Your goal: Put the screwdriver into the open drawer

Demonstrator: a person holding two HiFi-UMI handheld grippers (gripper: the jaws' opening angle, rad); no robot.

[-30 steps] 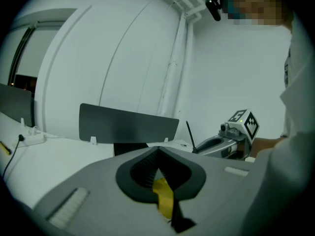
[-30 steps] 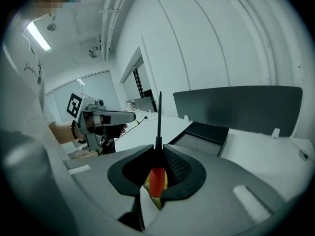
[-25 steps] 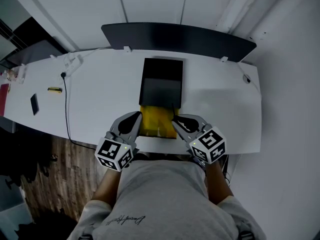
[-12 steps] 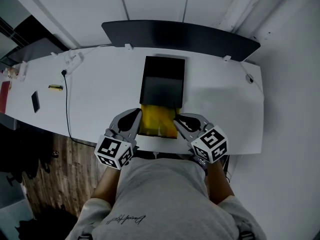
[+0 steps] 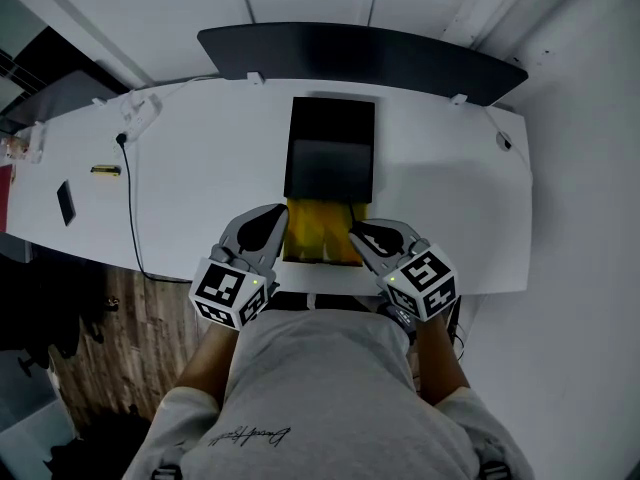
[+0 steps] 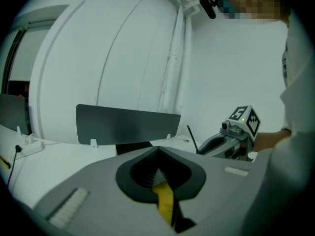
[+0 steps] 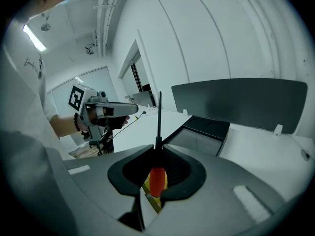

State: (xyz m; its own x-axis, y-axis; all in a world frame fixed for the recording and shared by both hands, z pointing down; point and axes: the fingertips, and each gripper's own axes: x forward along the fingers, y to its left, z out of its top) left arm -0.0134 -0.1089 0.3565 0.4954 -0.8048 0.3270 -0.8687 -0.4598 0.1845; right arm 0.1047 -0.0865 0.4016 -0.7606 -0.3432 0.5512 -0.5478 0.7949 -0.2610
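While white, desk [image 5: 200, 188] beside wooden floor [image 5: 100, 338].

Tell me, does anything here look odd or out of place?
Only the screwdriver: it sticks out of the right tool, red handle pinched between the jaws, shaft pointing away, not yet in the yellow drawer. Nothing looks spilled or broken.

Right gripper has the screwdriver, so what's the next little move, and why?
Probably swing the right gripper inward over the open yellow drawer and lower it. It is shut on the screwdriver by its red handle, the shaft sticking out past the jaws, and its tips sit at the drawer's right edge.
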